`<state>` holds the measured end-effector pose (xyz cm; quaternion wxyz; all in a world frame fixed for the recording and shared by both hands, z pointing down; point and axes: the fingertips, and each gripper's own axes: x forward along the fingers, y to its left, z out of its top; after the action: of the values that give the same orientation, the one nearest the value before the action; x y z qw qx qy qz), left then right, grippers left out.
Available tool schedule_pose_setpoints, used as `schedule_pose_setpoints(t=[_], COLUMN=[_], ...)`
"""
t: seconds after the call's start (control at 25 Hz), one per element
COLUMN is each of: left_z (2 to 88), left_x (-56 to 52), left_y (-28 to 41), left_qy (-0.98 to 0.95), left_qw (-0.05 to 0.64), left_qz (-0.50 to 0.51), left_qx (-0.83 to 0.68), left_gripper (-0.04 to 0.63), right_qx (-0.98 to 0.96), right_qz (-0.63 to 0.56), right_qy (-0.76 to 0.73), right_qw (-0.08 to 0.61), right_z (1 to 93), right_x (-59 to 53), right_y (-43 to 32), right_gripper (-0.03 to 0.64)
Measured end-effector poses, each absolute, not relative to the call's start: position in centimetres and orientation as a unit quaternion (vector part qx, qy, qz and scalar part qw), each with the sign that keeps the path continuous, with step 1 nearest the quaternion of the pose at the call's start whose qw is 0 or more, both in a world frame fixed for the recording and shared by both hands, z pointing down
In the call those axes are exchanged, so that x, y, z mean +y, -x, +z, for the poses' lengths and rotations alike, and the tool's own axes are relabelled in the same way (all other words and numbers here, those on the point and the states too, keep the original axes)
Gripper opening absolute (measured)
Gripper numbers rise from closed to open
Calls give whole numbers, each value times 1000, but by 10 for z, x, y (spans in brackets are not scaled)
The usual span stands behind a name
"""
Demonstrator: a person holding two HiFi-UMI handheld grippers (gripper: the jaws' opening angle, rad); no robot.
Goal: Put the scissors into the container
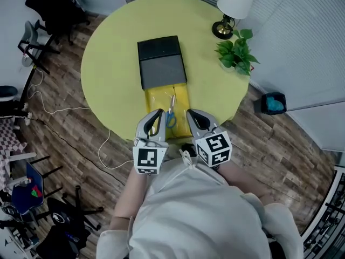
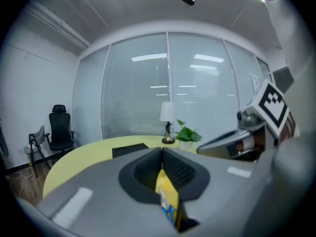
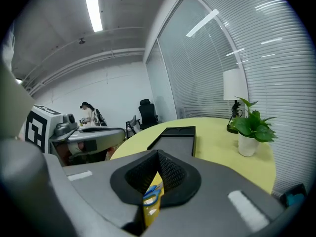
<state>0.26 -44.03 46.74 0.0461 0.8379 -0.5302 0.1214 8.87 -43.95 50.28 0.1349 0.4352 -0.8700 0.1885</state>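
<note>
Scissors (image 1: 171, 111) lay on yellow pack (image 1: 181, 97) at table's (image 1: 108, 63) 6 o'clock edge, blades to 12, blue handles toward you. Container (image 1: 161, 61) touched pack at 12. Your left gripper (image 1: 156, 116) sat at their 9, right gripper (image 1: 193, 115) at 3, about equally near. Both jaw pairs were pressed together, empty. No writing legible.

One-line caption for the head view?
The left hand-held gripper and right hand-held gripper clamp the near edge of a yellow scissors package next to the dark container on a round yellow table.
</note>
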Motion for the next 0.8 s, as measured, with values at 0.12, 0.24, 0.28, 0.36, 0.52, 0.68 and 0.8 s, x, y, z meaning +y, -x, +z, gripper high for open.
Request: schedule_pose_setpoints(t=[0.12, 0.24, 0.28, 0.36, 0.52, 0.68, 0.8], left_z=[453, 451, 451, 448, 442, 440, 435], left_x=[-430, -421, -418, -413, -405, -401, -399], left_y=[1, 4, 4, 4, 5, 8, 9], left_qy=[-844, -846, -846, -847, -847, -846, -845], left_qw=[40, 42, 42, 41, 35, 36, 41], left_qz=[90, 90, 89, 85, 82, 81, 73], left_qx=[-527, -524, -524, -523, -524, -526, -528], left_gripper=[8, 8, 8, 8, 8, 8, 8], right_qx=[-874, -873, -873, -873, -876, -876, -876], right_qz=[177, 157, 154, 152, 155, 156, 158], right_qy=[-436, -441, -442, -443, -435, -435, -432], right_qw=[124, 132, 134, 135, 137, 140, 144], right_z=[495, 491, 490, 489, 490, 491, 492], right_x=[-431, -423, -420, -415, -403, -398, -394], right_y=[-84, -80, -78, -77, -72, -69, -66], right_gripper=[-2, -2, -2, -2, -2, -2, -2])
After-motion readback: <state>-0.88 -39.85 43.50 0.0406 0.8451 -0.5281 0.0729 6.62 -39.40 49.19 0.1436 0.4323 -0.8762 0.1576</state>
